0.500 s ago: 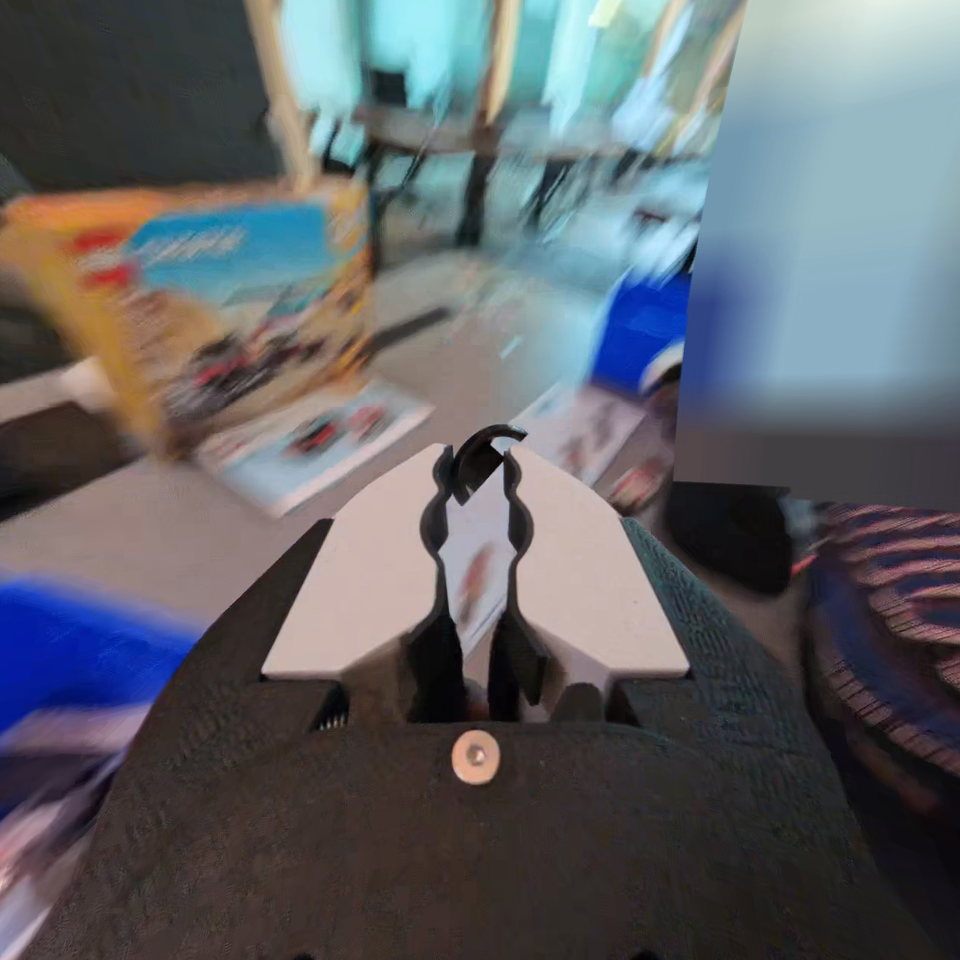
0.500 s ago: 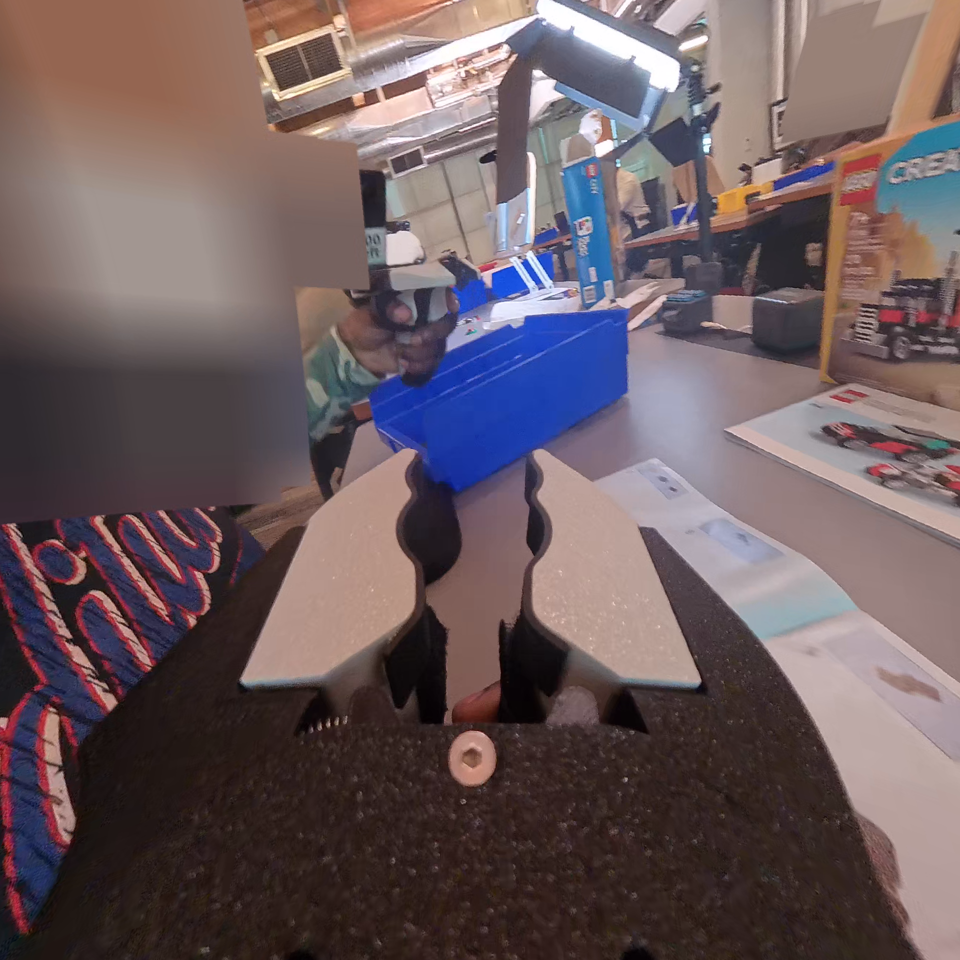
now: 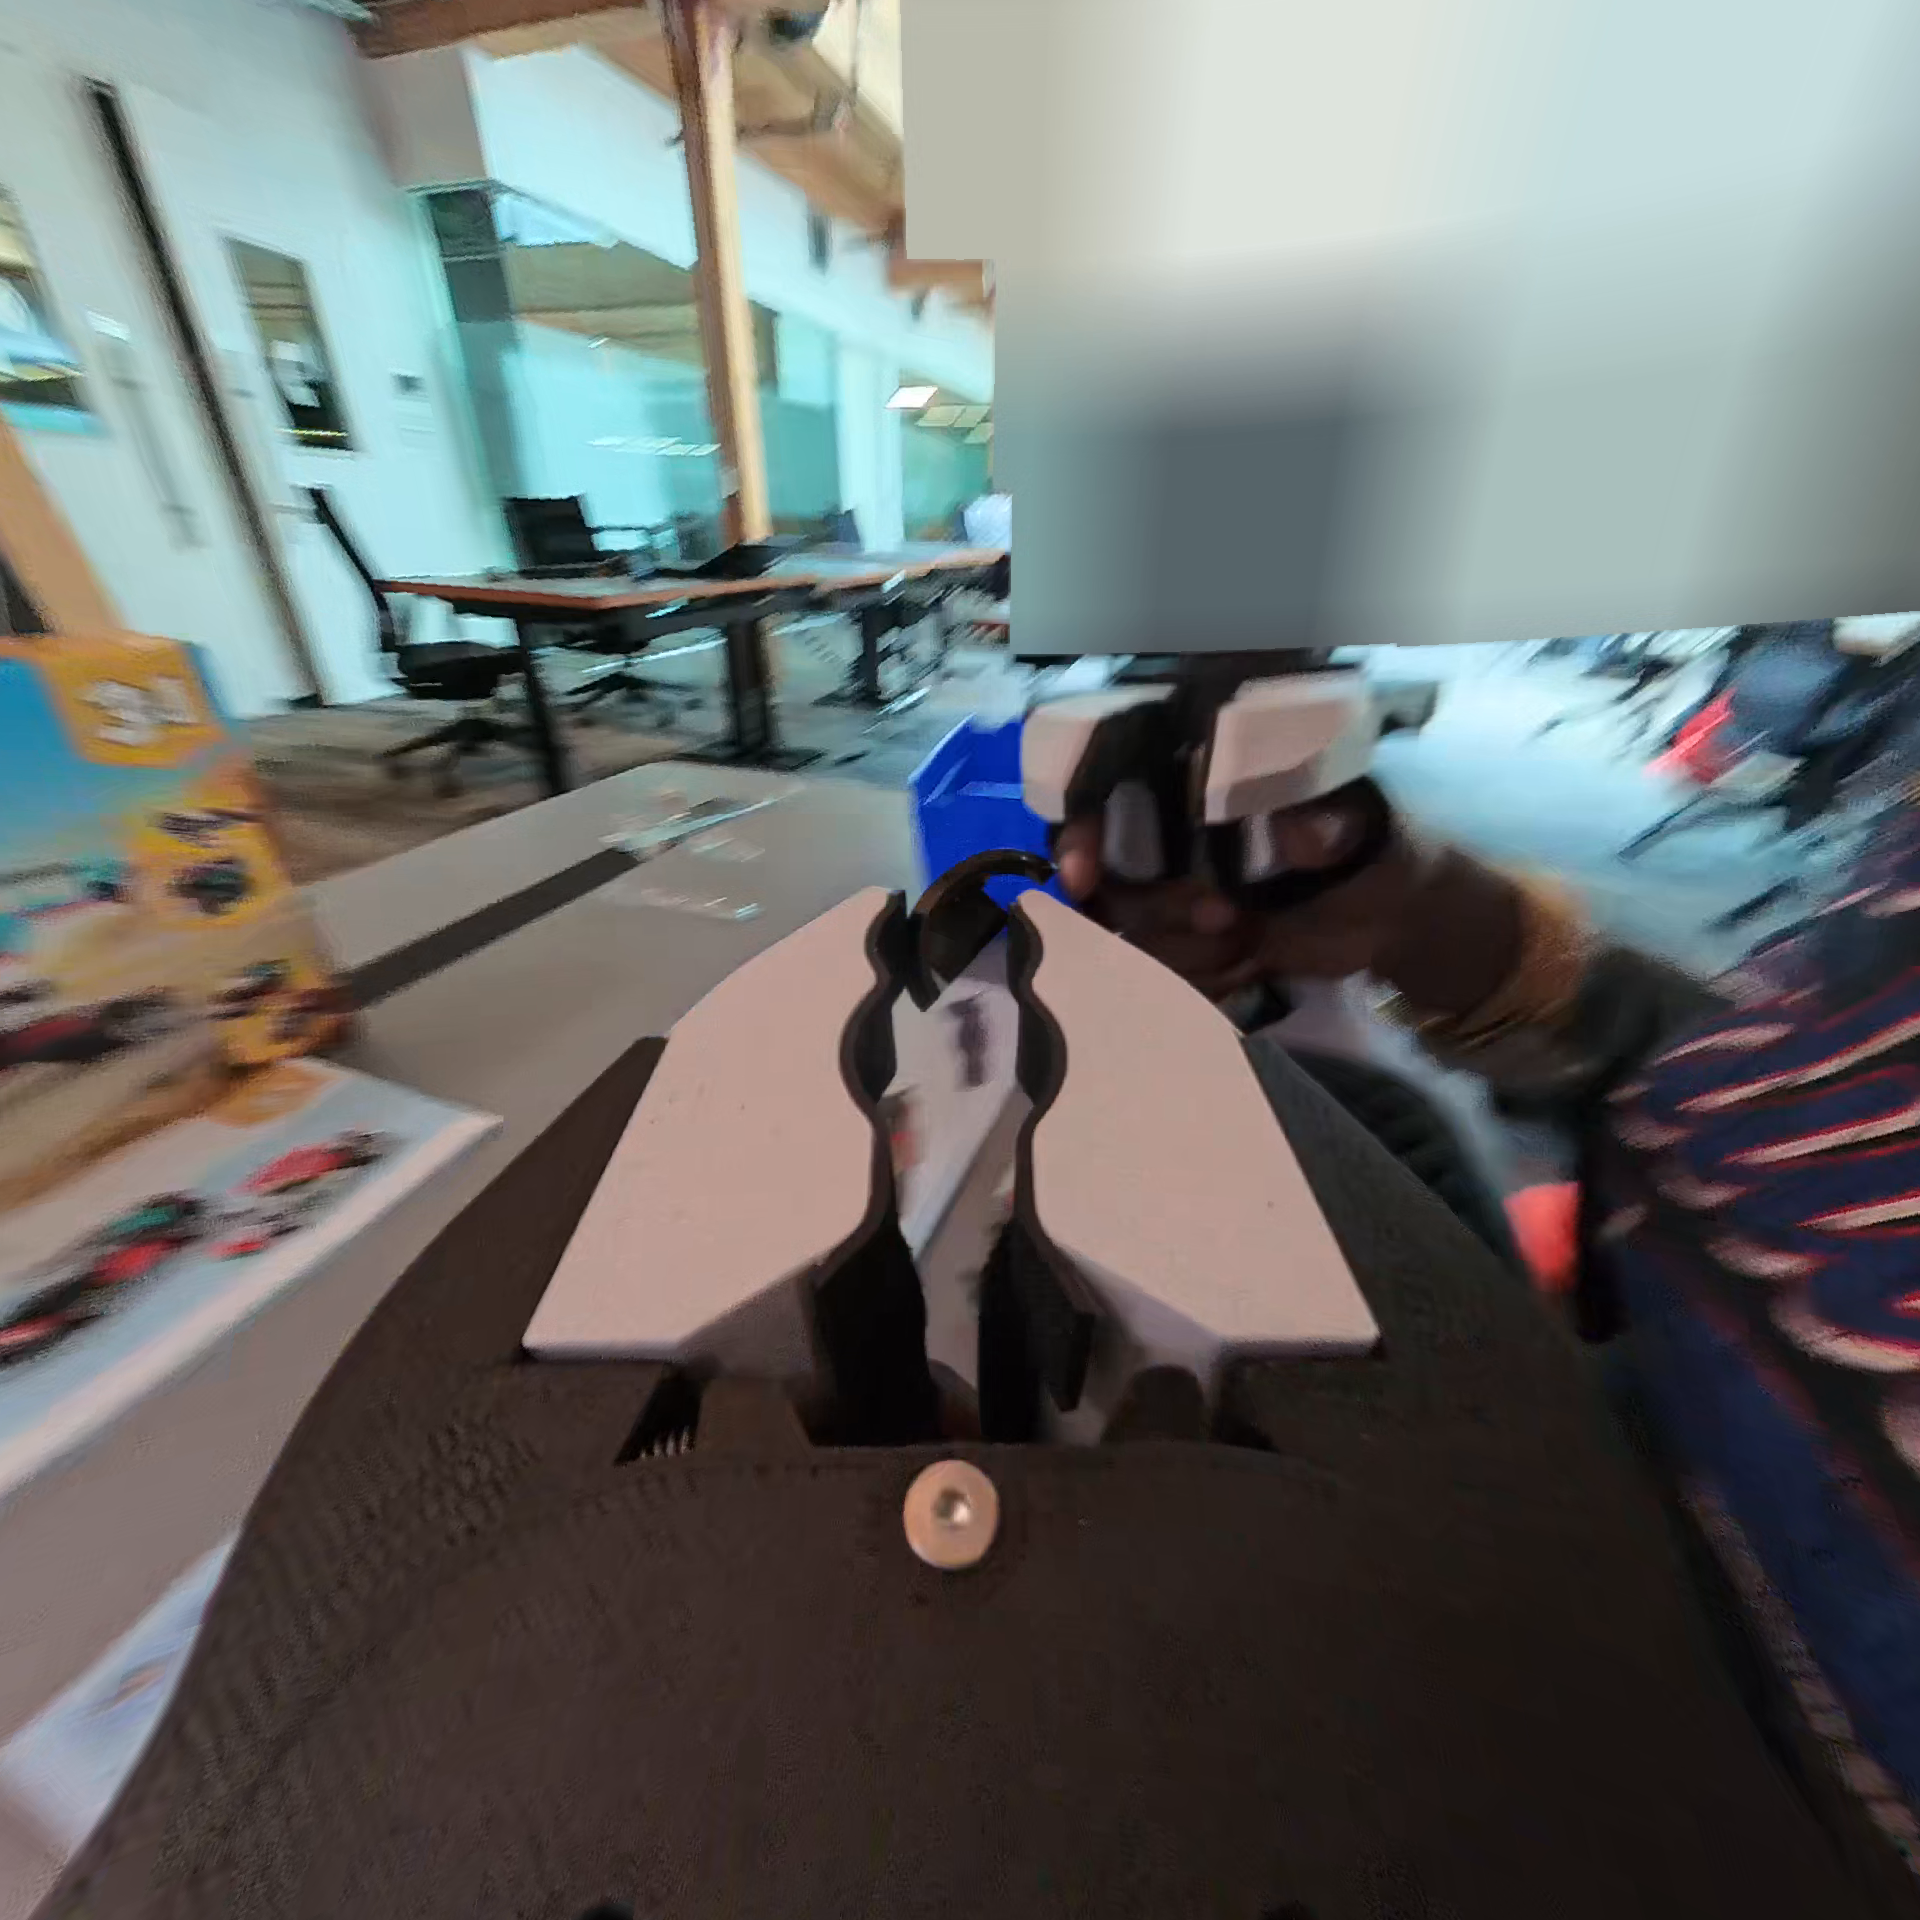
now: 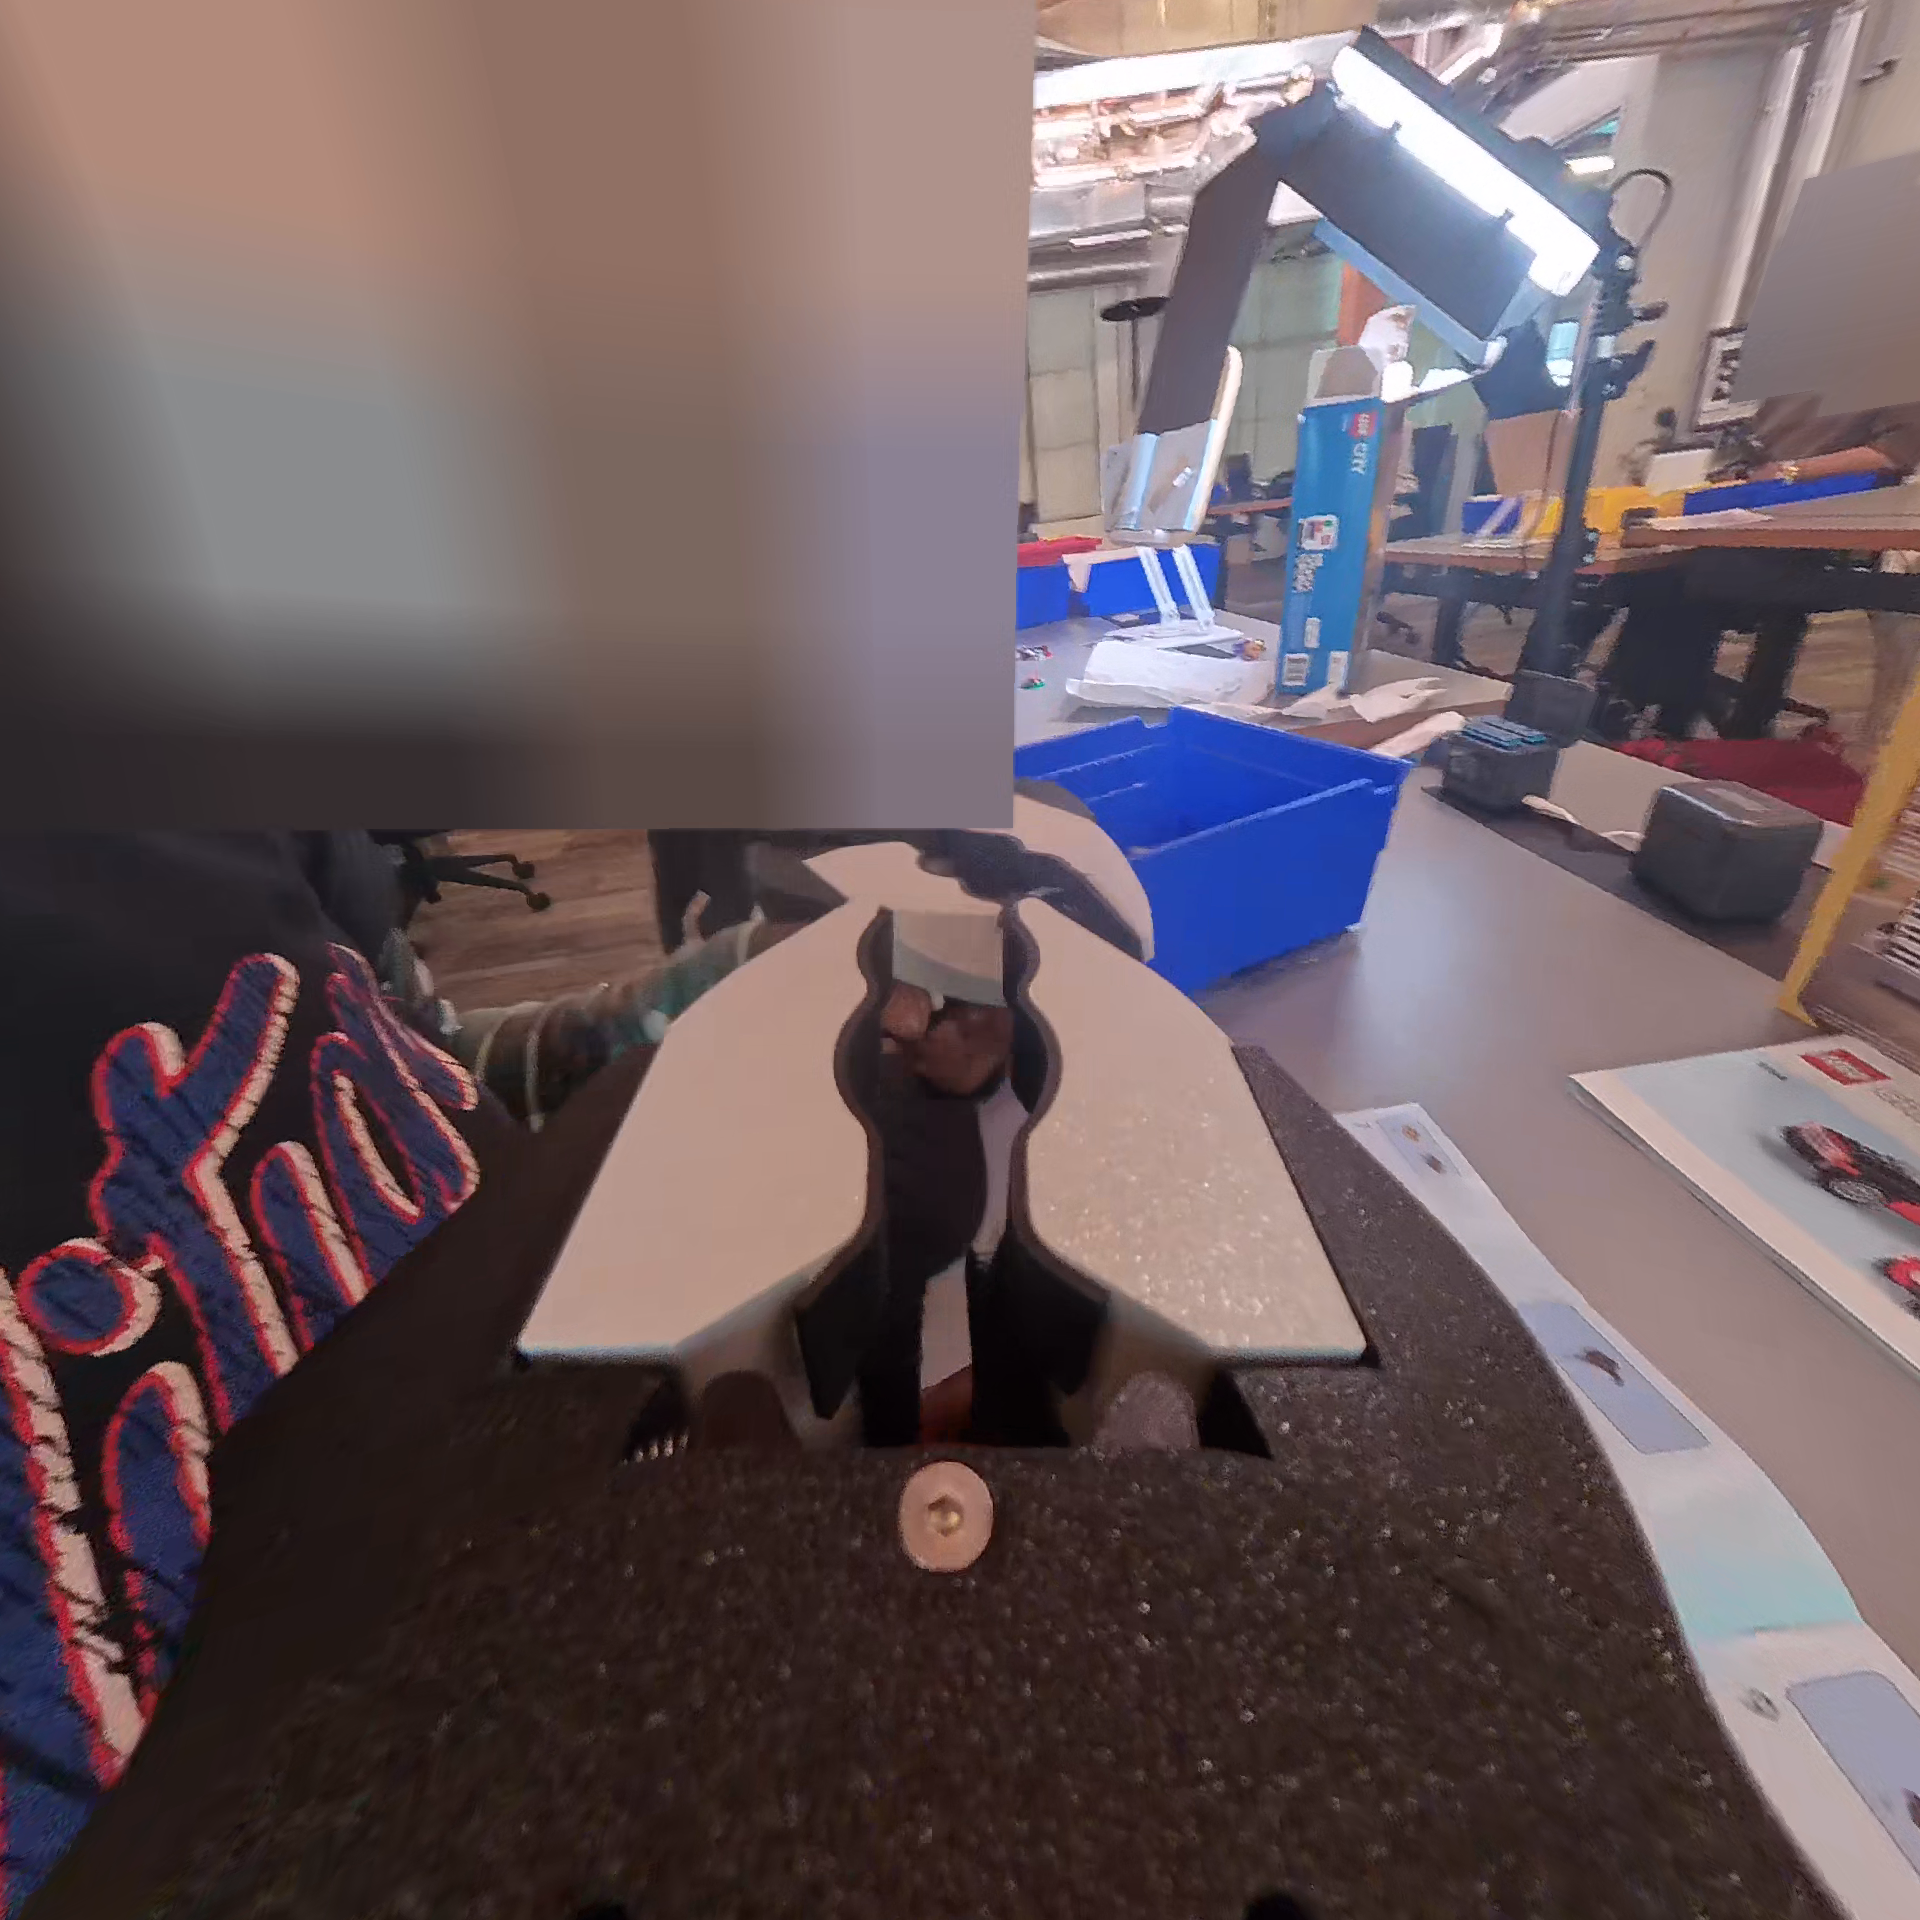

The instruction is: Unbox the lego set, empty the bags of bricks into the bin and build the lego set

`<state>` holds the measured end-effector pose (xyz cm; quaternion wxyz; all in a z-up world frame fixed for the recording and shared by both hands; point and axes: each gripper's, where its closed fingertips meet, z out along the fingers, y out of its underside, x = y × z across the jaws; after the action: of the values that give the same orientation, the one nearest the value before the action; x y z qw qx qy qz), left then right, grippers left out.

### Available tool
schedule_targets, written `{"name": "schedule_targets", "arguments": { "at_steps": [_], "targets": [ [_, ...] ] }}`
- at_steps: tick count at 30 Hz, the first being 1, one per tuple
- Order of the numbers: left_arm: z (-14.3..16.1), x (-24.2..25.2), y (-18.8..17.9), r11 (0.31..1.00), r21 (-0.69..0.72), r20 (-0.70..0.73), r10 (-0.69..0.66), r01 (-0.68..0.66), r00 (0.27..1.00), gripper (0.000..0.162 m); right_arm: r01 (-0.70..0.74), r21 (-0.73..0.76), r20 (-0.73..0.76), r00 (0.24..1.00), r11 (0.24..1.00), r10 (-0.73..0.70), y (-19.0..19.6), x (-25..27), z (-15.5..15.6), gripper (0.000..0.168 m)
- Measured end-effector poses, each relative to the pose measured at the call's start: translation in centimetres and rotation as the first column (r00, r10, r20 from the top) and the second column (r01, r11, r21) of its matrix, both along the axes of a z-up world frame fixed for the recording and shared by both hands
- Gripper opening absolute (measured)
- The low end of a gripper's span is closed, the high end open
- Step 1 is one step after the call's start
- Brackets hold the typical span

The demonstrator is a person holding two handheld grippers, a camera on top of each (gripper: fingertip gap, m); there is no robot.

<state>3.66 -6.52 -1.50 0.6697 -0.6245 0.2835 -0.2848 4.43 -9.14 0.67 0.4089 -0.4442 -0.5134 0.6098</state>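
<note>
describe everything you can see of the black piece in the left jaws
The black piece is small, glossy, plastic-looking, with a thin curved arch rising above a darker wedge-like body. It sits tilted at the very tips of the left gripper, pinched between the jaws, held up in the air above the table. Nothing else touches it.

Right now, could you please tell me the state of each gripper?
Left gripper: shut on a small black curved piece at its tips.
Right gripper: open, holding nothing.
</note>
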Motion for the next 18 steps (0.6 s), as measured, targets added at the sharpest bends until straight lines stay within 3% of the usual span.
{"name": "schedule_targets", "arguments": {
  "at_steps": [1, 3, 8, 15, 18],
  "targets": [
    [-0.4, -0.2, 0.4, 0.997, 0.039, -0.106, 0.074, -0.07, 0.992, 0.018, 0.032, 0.017, 0.016, 0.999, 0.999, -0.033, 0.2, 0.0, -0.3, 0.02],
    [-0.8, -0.4, 0.9, 0.979, 0.121, -0.257, 0.193, -0.167, 0.947, 0.019, 0.109, 0.053, 0.037, 0.993, 0.993, -0.111, 0.8, -0.2, -0.8, 0.02],
    [-0.7, 0.0, 1.2, 0.935, 0.256, -0.373, 0.33, -0.246, 0.867, 0.019, 0.211, 0.132, 0.112, 0.968, 0.969, -0.226, 1.8, -0.8, -2.3, 0.018],
    [-1.3, 0.4, 1.4, 0.889, 0.373, -0.463, 0.426, -0.265, 0.777, 0.019, 0.23, 0.182, 0.105, 0.962, 0.956, -0.252, 1.7, -0.7, -2.6, 0.004],
    [-1.4, 0.8, 1.3, 0.892, 0.375, -0.452, 0.414, -0.253, 0.79, 0.021, 0.229, 0.169, 0.089, 0.965, 0.959, -0.246, 1.8, -0.3, -2.8, 0.003]
  ]
}}
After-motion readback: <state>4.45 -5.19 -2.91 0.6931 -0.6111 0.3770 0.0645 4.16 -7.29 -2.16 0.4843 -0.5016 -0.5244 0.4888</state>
